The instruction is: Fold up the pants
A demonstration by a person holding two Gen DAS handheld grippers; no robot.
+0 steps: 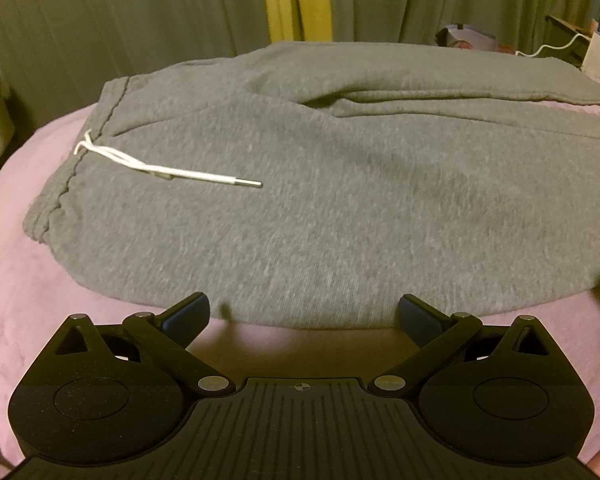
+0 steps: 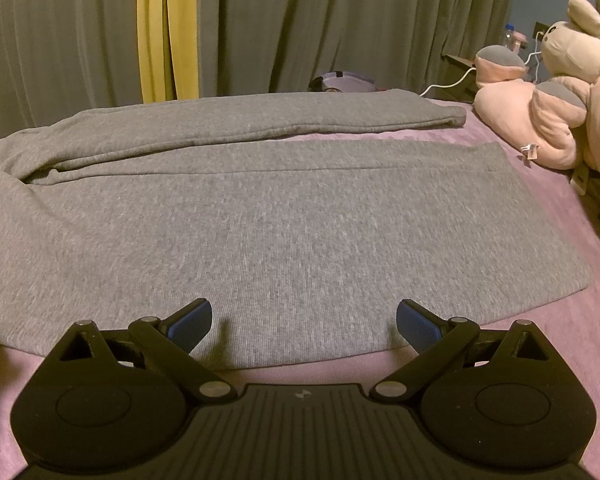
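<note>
Grey sweatpants (image 1: 300, 200) lie spread flat on a pink bed cover (image 1: 28, 280). The waistband is at the left with a white drawstring (image 1: 168, 168) lying on the fabric. Both legs run to the right (image 2: 300, 216), the far leg partly bunched. My left gripper (image 1: 304, 312) is open and empty at the near edge of the pants by the hip. My right gripper (image 2: 304, 316) is open and empty at the near edge of the near leg.
Pink plush toys (image 2: 548, 92) sit at the right of the bed, close to the leg cuffs. Grey and yellow curtains (image 2: 168, 32) hang behind. A bedside shelf with a white cable (image 2: 456, 80) and a bottle stands at the far right.
</note>
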